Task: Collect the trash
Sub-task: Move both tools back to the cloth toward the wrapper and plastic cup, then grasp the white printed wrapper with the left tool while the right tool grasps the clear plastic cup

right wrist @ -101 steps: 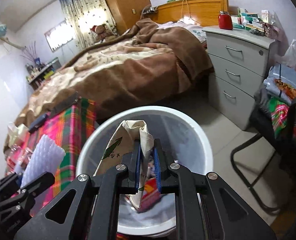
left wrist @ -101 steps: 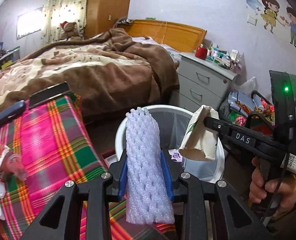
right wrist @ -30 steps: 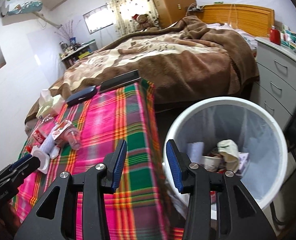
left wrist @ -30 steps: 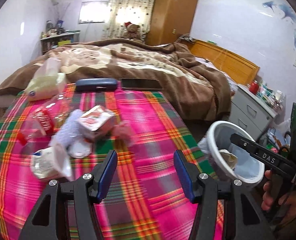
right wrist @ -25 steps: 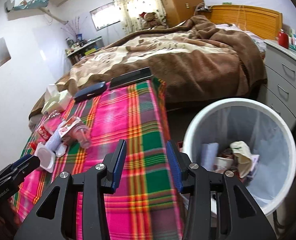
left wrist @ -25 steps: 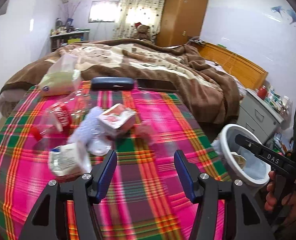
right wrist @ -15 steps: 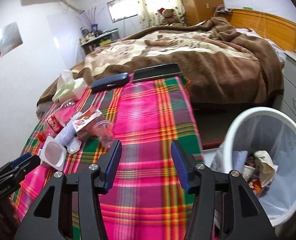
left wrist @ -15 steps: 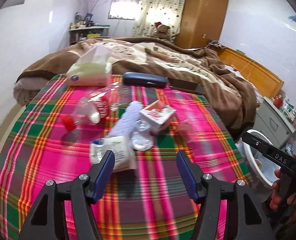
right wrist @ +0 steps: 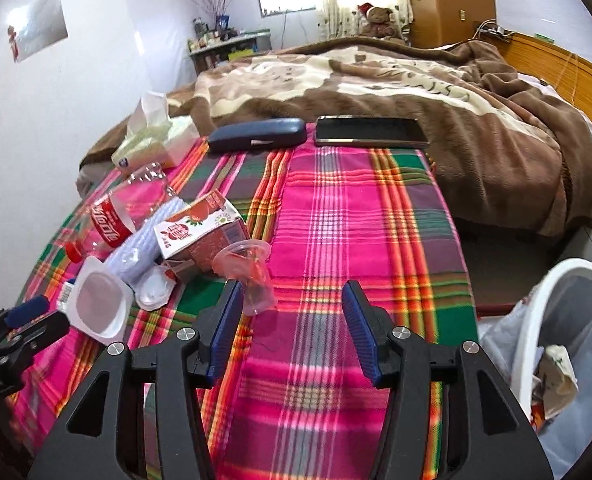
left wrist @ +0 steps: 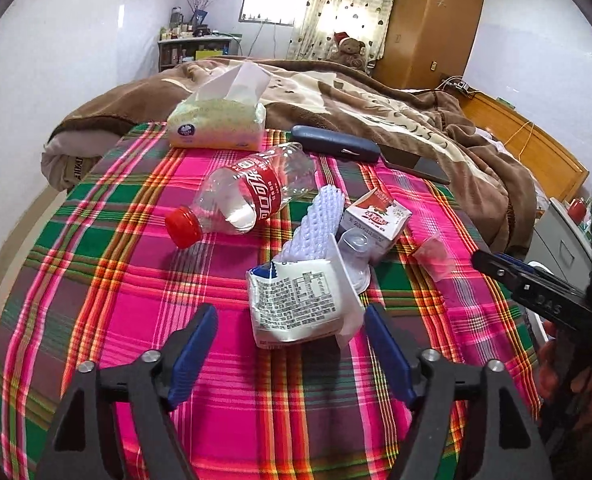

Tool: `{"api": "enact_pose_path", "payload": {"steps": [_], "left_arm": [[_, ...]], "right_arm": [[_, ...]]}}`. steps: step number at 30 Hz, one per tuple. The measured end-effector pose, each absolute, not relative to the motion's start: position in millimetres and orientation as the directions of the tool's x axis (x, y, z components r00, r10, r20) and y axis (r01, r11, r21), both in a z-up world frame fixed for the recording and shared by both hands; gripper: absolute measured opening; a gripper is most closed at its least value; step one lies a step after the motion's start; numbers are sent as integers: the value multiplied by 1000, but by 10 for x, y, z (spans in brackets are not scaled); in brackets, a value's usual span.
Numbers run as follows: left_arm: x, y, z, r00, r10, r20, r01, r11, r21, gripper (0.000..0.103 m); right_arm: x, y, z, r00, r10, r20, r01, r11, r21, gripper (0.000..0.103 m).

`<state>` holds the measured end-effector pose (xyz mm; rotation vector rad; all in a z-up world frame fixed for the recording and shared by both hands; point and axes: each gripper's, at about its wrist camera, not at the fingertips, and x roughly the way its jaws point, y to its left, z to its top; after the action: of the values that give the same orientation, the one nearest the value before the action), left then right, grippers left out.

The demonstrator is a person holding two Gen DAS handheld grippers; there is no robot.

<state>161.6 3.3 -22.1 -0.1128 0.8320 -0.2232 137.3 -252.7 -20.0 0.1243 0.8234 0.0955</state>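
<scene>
Both emptied since the bin drop, the left gripper [left wrist: 290,354] is spreading its jaws toward the yogurt cup [left wrist: 296,304] beside the juice carton [left wrist: 375,220], while the right gripper [right wrist: 292,332] is hanging spread nearby, so collection is continuing.

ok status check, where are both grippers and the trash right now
Left gripper empty, fingers opening, lined up on white cup. Right gripper open, empty, beside clear plastic cup. Bottle, carton on cloth; nothing blocking.

A capped clear bottle [left wrist: 243,196], foam net [left wrist: 315,224], red carton [left wrist: 375,220], white cup [left wrist: 299,306] and pink cup [right wrist: 250,276] are lying clustered together.
</scene>
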Motion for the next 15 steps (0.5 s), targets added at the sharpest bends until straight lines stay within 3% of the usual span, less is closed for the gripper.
{"api": "enact_pose_path", "payload": {"steps": [8, 15], "left_arm": [[1700, 17, -232, 624, -316, -714, 183, 948, -260, 80], [1776, -65, -310, 619, -283, -733, 169, 959, -227, 80]], "right_arm": [[1507, -2429, -276, 651, 148, -745, -63, 988, 141, 53], [1578, -2353, -316, 637, 141, -758, -82, 990, 115, 53]]}}
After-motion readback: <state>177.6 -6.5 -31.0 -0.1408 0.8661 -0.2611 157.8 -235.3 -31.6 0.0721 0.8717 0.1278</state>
